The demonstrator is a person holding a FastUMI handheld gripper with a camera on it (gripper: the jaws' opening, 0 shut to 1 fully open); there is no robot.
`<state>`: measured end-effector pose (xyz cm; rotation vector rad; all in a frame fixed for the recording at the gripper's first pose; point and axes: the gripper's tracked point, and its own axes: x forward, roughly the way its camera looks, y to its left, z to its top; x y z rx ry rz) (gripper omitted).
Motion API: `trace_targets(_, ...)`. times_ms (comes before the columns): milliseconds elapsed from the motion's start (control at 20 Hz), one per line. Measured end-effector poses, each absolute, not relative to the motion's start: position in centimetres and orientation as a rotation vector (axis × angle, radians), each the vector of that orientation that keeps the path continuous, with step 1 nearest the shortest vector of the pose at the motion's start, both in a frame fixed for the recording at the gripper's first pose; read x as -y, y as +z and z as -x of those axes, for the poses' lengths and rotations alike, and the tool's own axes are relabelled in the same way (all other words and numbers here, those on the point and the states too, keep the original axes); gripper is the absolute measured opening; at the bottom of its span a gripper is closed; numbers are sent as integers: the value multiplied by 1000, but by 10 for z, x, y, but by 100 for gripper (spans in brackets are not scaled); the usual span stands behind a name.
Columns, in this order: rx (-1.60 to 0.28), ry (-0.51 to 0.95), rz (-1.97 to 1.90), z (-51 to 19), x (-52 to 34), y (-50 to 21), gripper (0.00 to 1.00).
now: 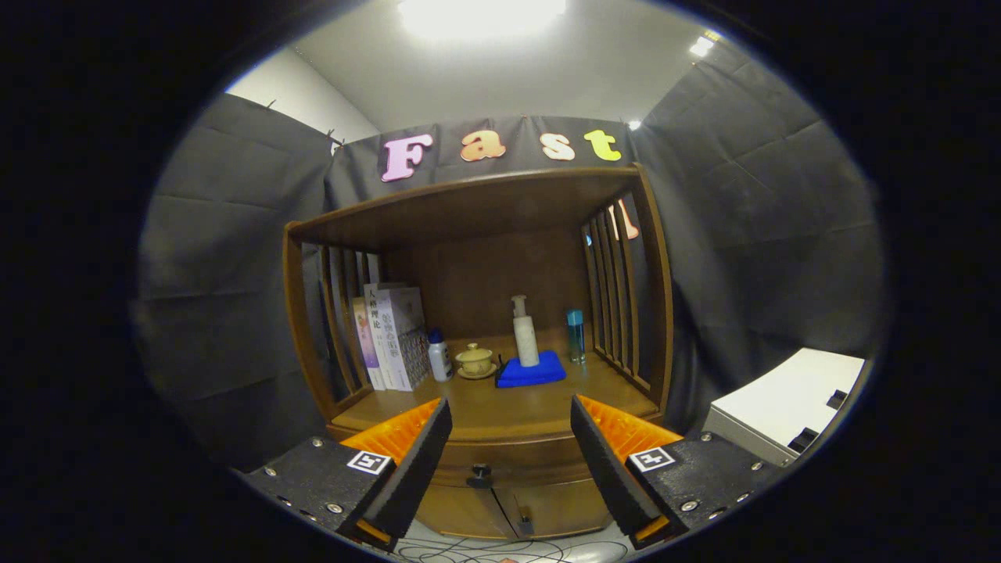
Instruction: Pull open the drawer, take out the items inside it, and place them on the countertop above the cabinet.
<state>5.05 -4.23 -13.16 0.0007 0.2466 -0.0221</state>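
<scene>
One small dark knob (479,471) marks the closed drawer (508,461), set under the countertop (500,407) and above the cabinet doors (500,508). The gripper (510,426) hangs in front with fingers spread wide, holding nothing, the knob between them but farther off. On the countertop stand books (395,336), a lidded teacup (475,360), and a pump bottle (525,332) on a blue cloth (533,369). Closing off-centre could slip off that small knob.
</scene>
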Motion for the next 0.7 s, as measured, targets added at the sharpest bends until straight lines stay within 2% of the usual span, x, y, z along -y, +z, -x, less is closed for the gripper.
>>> trace_targets(300,-313,-64,20,-62,42,-182,95)
trace_targets(700,-301,-80,84,-75,26,-249,95)
